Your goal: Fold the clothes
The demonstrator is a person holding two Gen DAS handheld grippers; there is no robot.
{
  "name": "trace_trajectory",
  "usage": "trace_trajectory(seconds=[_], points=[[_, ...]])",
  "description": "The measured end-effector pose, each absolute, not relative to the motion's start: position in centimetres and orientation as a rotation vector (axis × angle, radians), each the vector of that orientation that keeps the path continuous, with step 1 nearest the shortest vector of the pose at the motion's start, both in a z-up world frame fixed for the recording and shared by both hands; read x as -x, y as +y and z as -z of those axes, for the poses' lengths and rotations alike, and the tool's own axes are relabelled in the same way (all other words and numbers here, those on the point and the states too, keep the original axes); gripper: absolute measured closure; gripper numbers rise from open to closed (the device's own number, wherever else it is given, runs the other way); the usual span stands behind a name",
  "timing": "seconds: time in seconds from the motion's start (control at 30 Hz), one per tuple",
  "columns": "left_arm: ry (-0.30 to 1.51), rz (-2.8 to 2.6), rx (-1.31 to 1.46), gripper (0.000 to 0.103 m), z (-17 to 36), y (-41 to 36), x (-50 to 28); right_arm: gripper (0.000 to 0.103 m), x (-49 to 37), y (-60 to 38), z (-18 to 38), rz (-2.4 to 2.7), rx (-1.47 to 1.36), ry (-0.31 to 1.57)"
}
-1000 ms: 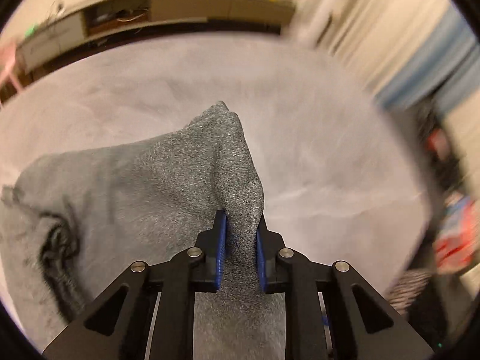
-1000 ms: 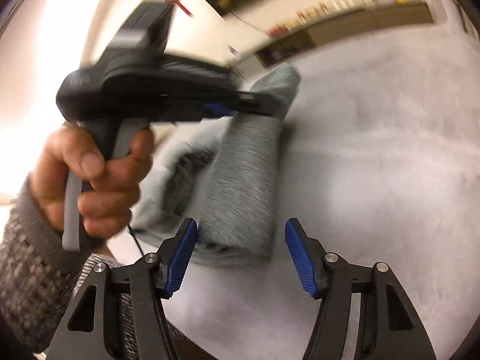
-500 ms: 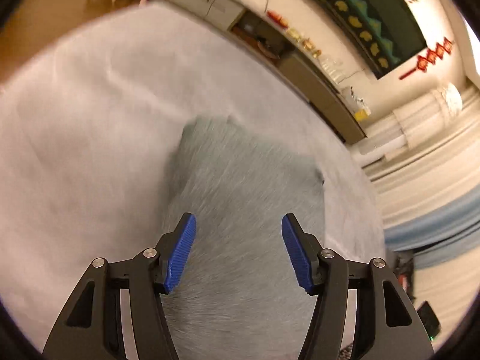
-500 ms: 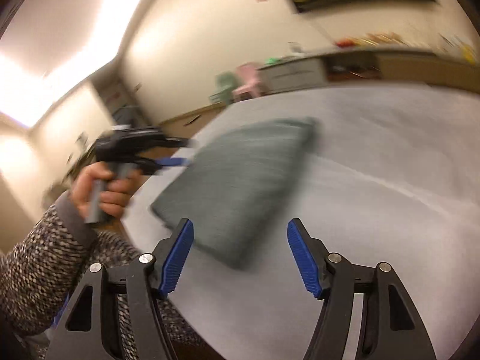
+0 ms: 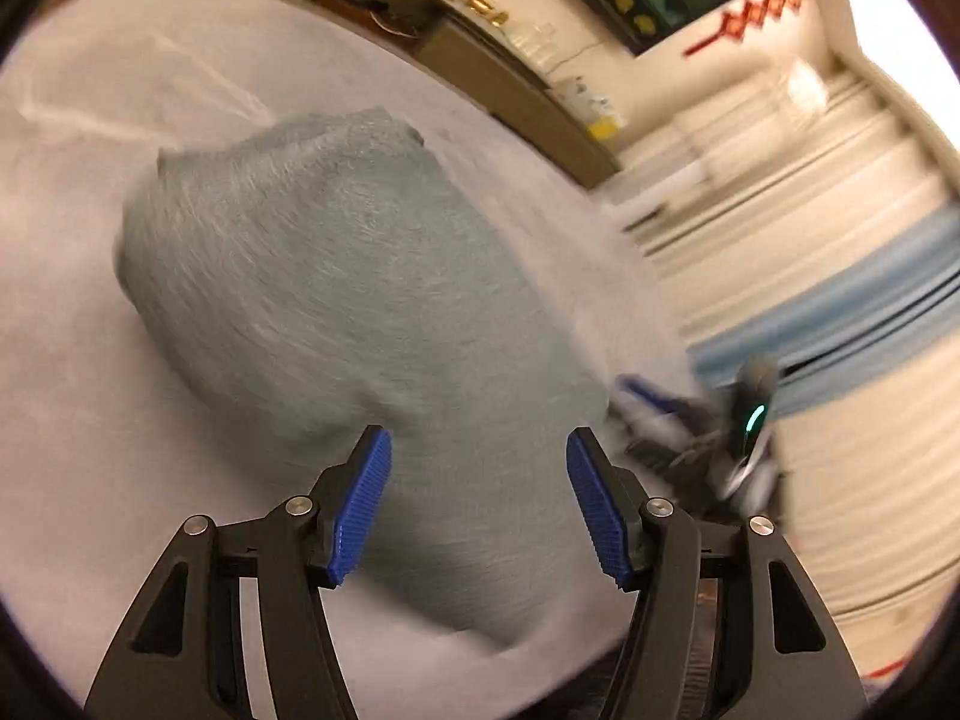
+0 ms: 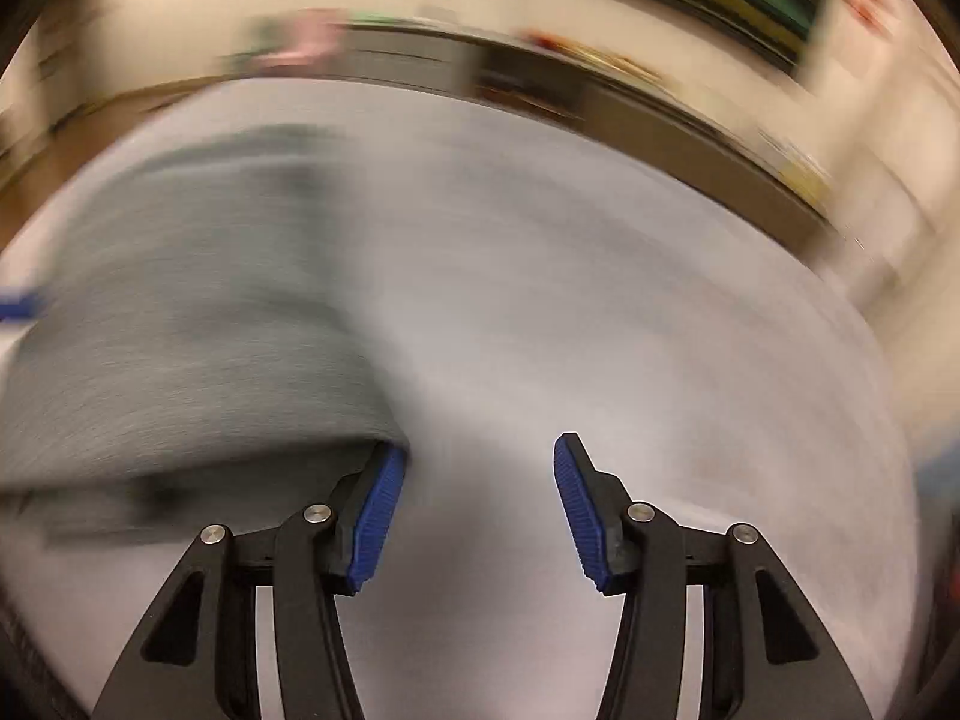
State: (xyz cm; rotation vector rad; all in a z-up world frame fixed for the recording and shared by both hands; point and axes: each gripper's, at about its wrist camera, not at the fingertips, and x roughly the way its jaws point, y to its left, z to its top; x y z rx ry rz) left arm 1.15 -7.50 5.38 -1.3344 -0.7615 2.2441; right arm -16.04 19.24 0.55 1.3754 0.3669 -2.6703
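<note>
From the left wrist view, the left tool [image 5: 479,501] hangs with its blue pads spread wide, pinching nothing, over the folded grey knit garment [image 5: 336,300] lying flat on the pale grey cloth-covered surface [image 5: 78,390]. The right tool shows as a blur at the garment's right edge [image 5: 708,438].

From the right wrist view, heavily smeared, the right tool [image 6: 480,507] is likewise spread and empty; the garment [image 6: 180,348] sits to its left, just at the left pad, on the surface [image 6: 630,312]

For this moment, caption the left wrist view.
Open left hand-held gripper over a folded grey garment on the pale bed surface.
</note>
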Motion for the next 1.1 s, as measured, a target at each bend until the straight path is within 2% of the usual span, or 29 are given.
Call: trace_trajectory(seconds=[0.07,0.13,0.27,0.3,0.37,0.5,0.53,0.57,0.63,0.67,0.7,0.73,0.77,0.83,0.9,1.0,1.07,1.1], points=[[-0.799,-2.236,1.327,0.039,-5.5,-7.8,-0.9,0.051,18.0,23.9,-0.8,2.753,-1.466,0.231],[-0.836,-2.266,1.296,0.039,-6.0,-8.7,-1.2,0.050,16.9,23.8,-1.6,2.658,-1.418,0.023],[-0.920,-2.359,1.240,0.039,-6.8,-10.8,-1.5,0.032,13.9,19.2,-2.3,2.295,-1.312,-0.375],[-0.927,-2.402,1.237,0.039,-6.6,-11.3,-1.5,0.031,12.8,16.9,-2.4,2.209,-1.281,-0.382],[-0.918,-2.495,1.253,0.039,-6.3,-12.2,-1.6,0.027,11.2,12.4,-2.7,2.179,-1.211,-0.214],[-0.838,-2.603,1.389,0.038,-5.1,-12.7,-1.1,0.025,9.6,2.8,-2.6,2.277,-0.999,0.423],[-0.829,-2.582,1.424,0.037,-4.7,-12.3,-0.7,0.025,9.7,1.3,-2.0,2.287,-0.982,0.533],[-0.819,-2.565,1.449,0.037,-4.3,-12.2,-0.4,0.025,10.1,0.6,-1.2,2.282,-0.989,0.569],[-0.781,-2.554,1.476,0.037,-3.7,-11.3,0.9,0.043,11.2,-0.4,0.3,2.272,-1.016,0.604],[-0.738,-2.569,1.454,0.039,-3.9,-10.7,1.5,0.062,12.0,-0.8,0.8,2.280,-1.041,0.600],[-0.693,-2.593,1.429,0.041,-4.2,-10.3,1.8,0.074,12.9,-1.2,1.3,2.288,-1.067,0.596],[-0.609,-2.624,1.395,0.065,-4.8,-9.6,2.5,0.075,13.5,-1.0,1.0,2.291,-1.068,0.570],[-0.539,-2.635,1.354,0.077,-5.6,-9.1,3.1,0.081,14.1,-0.9,0.7,2.295,-1.069,0.542],[-0.553,-2.641,1.261,0.082,-7.0,-9.3,3.5,0.084,15.8,-1.6,-0.5,2.322,-1.031,0.524],[-0.588,-2.644,1.220,0.082,-7.6,-10.0,4.0,0.084,16.0,-2.2,-1.2,2.327,-0.995,0.537],[-0.643,-2.627,1.301,0.081,-5.9,-11.2,5.2,0.084,17.8,-5.3,1.0,2.283,-1.015,0.596],[-0.679,-2.605,1.355,0.060,-4.6,-11.8,5.9,0.083,18.8,-7.0,2.4,2.271,-1.035,0.644],[-0.698,-2.594,1.382,0.057,-3.9,-12.1,6.2,0.078,19.3,-7.5,2.8,2.273,-1.026,0.667]])
